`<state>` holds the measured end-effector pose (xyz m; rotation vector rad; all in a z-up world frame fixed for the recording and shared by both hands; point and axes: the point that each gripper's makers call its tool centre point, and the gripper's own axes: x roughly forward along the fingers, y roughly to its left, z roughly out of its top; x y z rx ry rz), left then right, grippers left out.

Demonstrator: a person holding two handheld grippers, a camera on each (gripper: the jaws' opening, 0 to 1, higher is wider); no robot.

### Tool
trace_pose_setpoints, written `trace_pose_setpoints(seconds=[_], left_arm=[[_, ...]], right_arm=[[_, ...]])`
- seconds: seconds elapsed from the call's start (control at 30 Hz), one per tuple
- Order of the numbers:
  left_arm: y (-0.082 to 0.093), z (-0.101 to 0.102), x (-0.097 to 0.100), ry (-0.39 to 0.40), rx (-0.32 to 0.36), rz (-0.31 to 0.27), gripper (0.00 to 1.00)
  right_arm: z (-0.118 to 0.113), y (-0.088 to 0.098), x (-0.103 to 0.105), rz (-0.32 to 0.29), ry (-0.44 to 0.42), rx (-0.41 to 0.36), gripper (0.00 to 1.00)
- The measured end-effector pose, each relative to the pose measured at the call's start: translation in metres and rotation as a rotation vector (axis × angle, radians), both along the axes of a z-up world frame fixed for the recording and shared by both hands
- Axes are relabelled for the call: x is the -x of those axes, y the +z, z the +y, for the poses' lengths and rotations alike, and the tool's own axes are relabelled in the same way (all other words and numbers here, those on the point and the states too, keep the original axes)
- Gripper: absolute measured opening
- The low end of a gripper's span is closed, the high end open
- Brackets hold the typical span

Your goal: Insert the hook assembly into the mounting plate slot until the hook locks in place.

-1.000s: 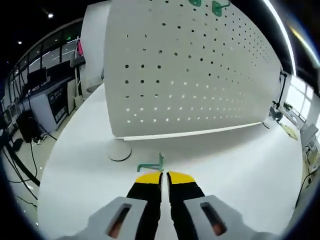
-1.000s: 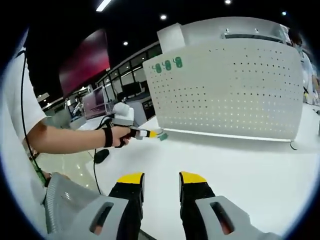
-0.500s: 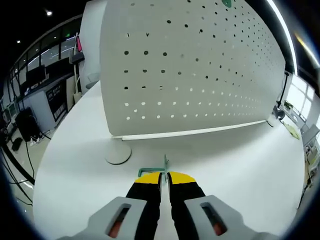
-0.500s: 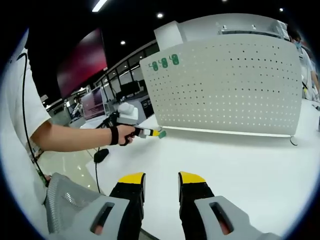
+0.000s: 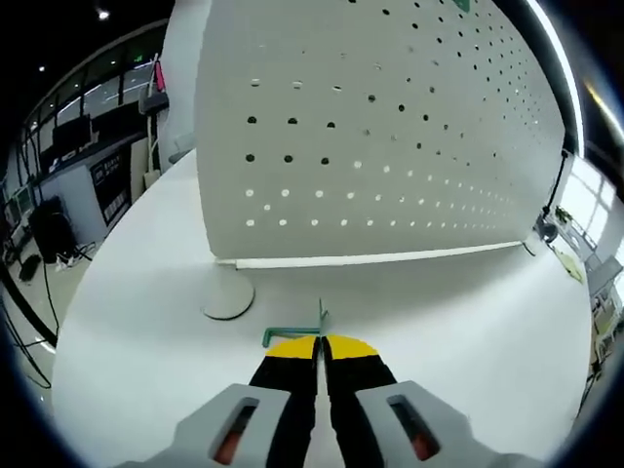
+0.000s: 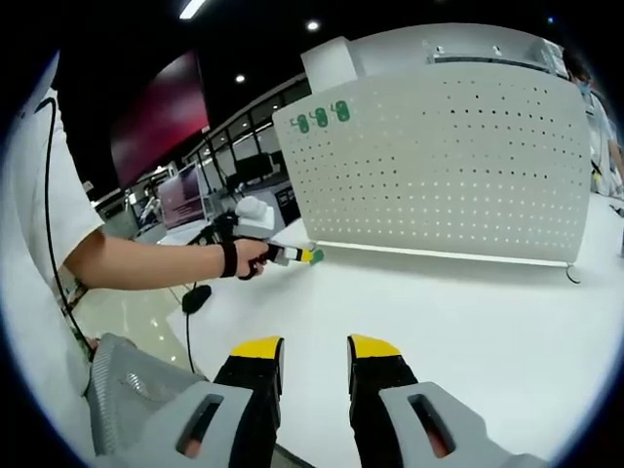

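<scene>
White table [image 6: 507, 312] runs wide and bare in front of the pegboard [image 6: 458, 166]; lots of free room betw. the right gripper [image 6: 314, 353] and the board's lower edge. Table's near-left edge drops off to floor in right gripper view. Pegboard stands upright on round feet, one foot [image 5: 228, 298] at its left corner just ahead of the left gripper [image 5: 320, 343].

Right gripper view gives the whole board w/ three green hooks [image 6: 322, 117] already hung at its top-left, plus the person's hand [image 6: 246, 258] holding the left gripper low at the board's left corner. Left gripper view gives the close-up: board holes and foot.

Left jaws pressed together, pinching a green hook [image 5: 296, 331] at the tips, hook above table, near the board's bottom edge, not touching it. Right jaws spread apart, holding nothing.
</scene>
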<state>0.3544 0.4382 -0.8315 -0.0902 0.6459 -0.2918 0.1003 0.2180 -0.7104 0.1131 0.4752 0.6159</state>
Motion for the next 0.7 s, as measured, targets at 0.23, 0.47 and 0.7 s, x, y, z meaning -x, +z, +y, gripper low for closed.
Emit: trace_pose_setpoints(seconds=[0.23, 0.47, 0.7], left_arm=[[0.006, -0.003, 0.004, 0.011, 0.061, 0.008, 0.01], [0.024, -0.015, 0.019, -0.007, 0.134, 0.012, 0.01], [0.041, -0.021, 0.034, -0.001, 0.179, 0.014, 0.01]], right_arm=[[0.001, 0.0, -0.001, -0.001, 0.001, -0.007, 0.25], [0.01, 0.001, 0.0, -0.01, 0.027, -0.012, 0.25], [0.014, 0.009, -0.002, -0.042, 0.056, -0.026, 0.25]])
